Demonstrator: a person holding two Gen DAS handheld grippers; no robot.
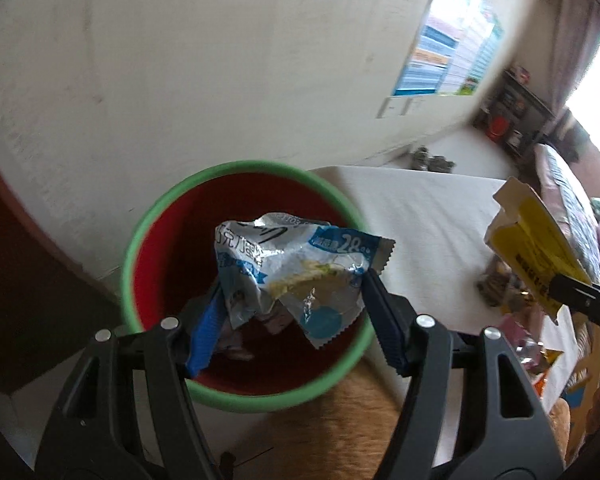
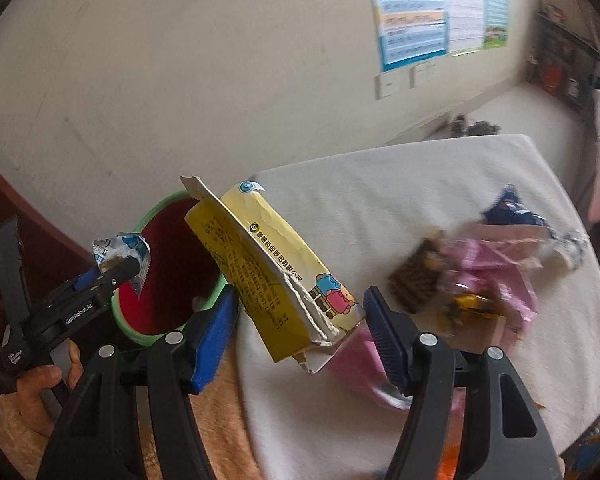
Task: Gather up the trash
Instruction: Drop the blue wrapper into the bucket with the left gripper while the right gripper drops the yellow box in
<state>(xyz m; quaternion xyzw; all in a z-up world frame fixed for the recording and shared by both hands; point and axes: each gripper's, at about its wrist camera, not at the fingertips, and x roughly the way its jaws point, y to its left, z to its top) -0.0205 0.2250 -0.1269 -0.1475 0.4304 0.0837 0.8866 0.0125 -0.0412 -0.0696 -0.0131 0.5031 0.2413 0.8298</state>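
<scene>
My left gripper (image 1: 292, 312) has its jaws clamped on a crumpled silver and blue wrapper (image 1: 296, 268), pinched across its lower half, and it hangs right over the mouth of the red bin (image 1: 160, 248) with the green rim. My right gripper (image 2: 300, 340) has its jaws spread on either side of a torn yellow carton (image 2: 276, 272); the left pad touches the carton's side, but whether the right pad meets it I cannot tell, since the ripped end hides the contact.

The wrapper should fall cleanly if I let go here, I judge, though it is light and springy (foil like this can cling to a ridged pad) and its far corner reaches close to the rim. The carton worries me more: it is long, tilted, held near one torn end, and could swing out or slip before it reaches the bin. My two grippers are also close together at the bin's mouth, so they could knock.

The left gripper points down and forward into the bin. The right comes in beside it, over the edge of the white-covered bench (image 2: 420, 184), angled toward the bin. More trash (image 2: 480, 268) lies heaped on the bench beyond, not yet collected.
</scene>
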